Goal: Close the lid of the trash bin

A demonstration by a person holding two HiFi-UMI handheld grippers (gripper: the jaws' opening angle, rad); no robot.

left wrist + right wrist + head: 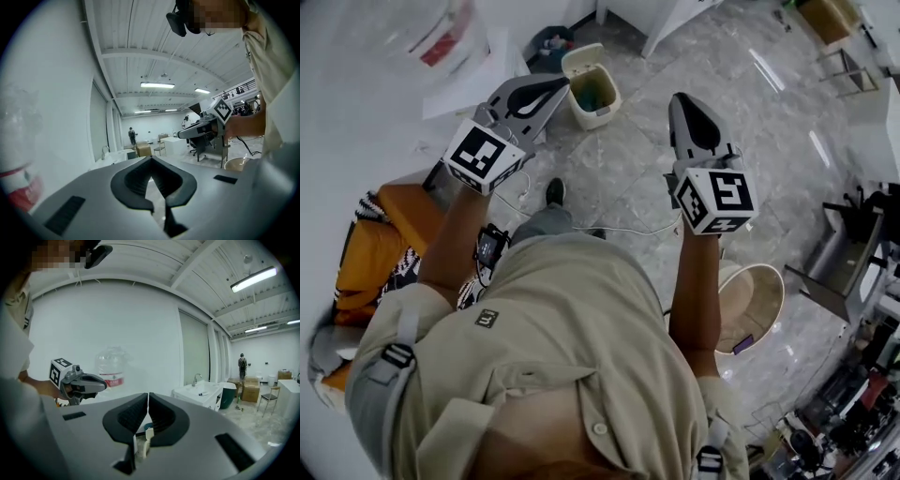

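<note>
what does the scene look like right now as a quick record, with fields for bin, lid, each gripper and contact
bin: cream bin on the marble floor, ahead of the person
lid: open, inside showing
left gripper: jaws together, empty, held in the air
right gripper: jaws together, empty, held in the air, right of the bin in the head view
contact: neither gripper touches the bin
other: round tub on the floor at the person's right

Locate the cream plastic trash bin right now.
Head view, upper centre-left: the cream plastic trash bin, lid raised, stands on the grey marble floor just past the tips of the left gripper, left of the right gripper.
</note>
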